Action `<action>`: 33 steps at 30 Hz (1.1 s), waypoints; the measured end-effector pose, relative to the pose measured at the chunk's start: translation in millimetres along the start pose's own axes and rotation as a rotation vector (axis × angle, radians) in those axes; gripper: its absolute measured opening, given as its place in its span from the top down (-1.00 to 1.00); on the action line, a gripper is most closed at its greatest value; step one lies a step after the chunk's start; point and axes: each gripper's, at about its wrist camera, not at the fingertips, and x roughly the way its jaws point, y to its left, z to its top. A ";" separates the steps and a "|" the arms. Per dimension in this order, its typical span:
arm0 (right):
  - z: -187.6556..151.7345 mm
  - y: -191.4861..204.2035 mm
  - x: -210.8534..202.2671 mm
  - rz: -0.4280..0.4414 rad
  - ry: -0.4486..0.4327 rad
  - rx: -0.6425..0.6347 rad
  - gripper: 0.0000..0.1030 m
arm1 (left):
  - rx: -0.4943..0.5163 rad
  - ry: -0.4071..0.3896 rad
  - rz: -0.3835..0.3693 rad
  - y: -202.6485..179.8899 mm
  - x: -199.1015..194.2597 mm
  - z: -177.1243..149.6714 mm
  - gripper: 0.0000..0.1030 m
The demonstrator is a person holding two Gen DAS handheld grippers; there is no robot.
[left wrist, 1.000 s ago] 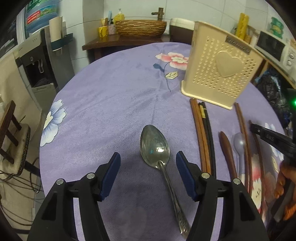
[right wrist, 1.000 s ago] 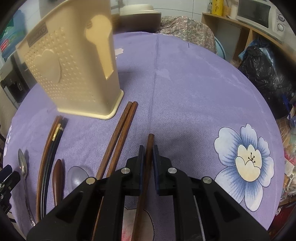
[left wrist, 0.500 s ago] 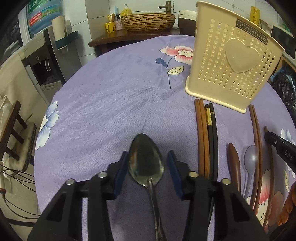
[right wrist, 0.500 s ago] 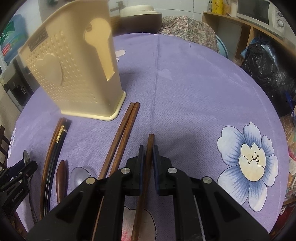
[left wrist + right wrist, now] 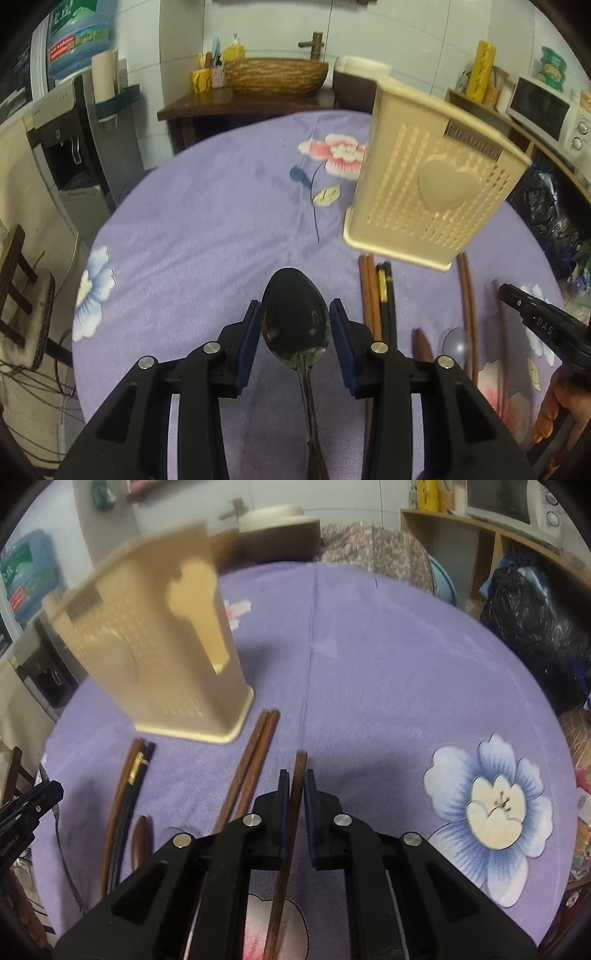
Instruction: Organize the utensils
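Note:
My left gripper (image 5: pixel 295 328) is shut on the bowl of a metal spoon (image 5: pixel 295 325), whose handle runs back under the gripper. My right gripper (image 5: pixel 295 801) is shut on a single brown chopstick (image 5: pixel 291 812). A cream perforated utensil holder (image 5: pixel 428 192) with a heart on its side stands ahead to the right; it also shows in the right wrist view (image 5: pixel 159 657). On the cloth lie brown and black chopsticks (image 5: pixel 376 295), another brown pair (image 5: pixel 251 764), a wooden spoon (image 5: pixel 423 347) and a pale plastic spoon (image 5: pixel 456 343).
The round table wears a purple flowered cloth (image 5: pixel 221 221). A water dispenser (image 5: pixel 74 140) and a stool (image 5: pixel 18 295) stand at the left, a sideboard with a wicker basket (image 5: pixel 275 75) behind, a microwave (image 5: pixel 550 114) and black bags (image 5: pixel 535 627) at the right.
My left gripper moved forward and shut on the spoon's bowl, and the spoon has come up with it. My right gripper keeps its hold on the chopstick; both views shifted and blurred.

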 end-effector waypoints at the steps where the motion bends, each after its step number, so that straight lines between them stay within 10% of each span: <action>1: 3.2 -1.6 -8.8 0.005 -0.024 -0.002 0.84 | 0.006 -0.024 -0.013 0.7 -6.8 4.0 0.25; 6: 17.6 -8.3 -56.4 0.029 -0.151 -0.039 0.91 | 0.012 -0.120 -0.045 7.1 -30.2 23.5 0.25; 11: 16.6 -10.1 -44.4 0.003 -0.081 -0.071 0.90 | 0.013 -0.137 -0.056 6.3 -32.6 27.4 0.25; 15: 2.4 -13.0 -16.7 -0.033 -0.023 -0.037 0.20 | 0.033 -0.153 -0.045 5.6 -34.7 23.4 0.25; 33: -23.2 2.6 25.6 -0.130 0.052 -0.080 0.81 | 0.033 -0.164 -0.046 6.0 -38.5 18.2 0.25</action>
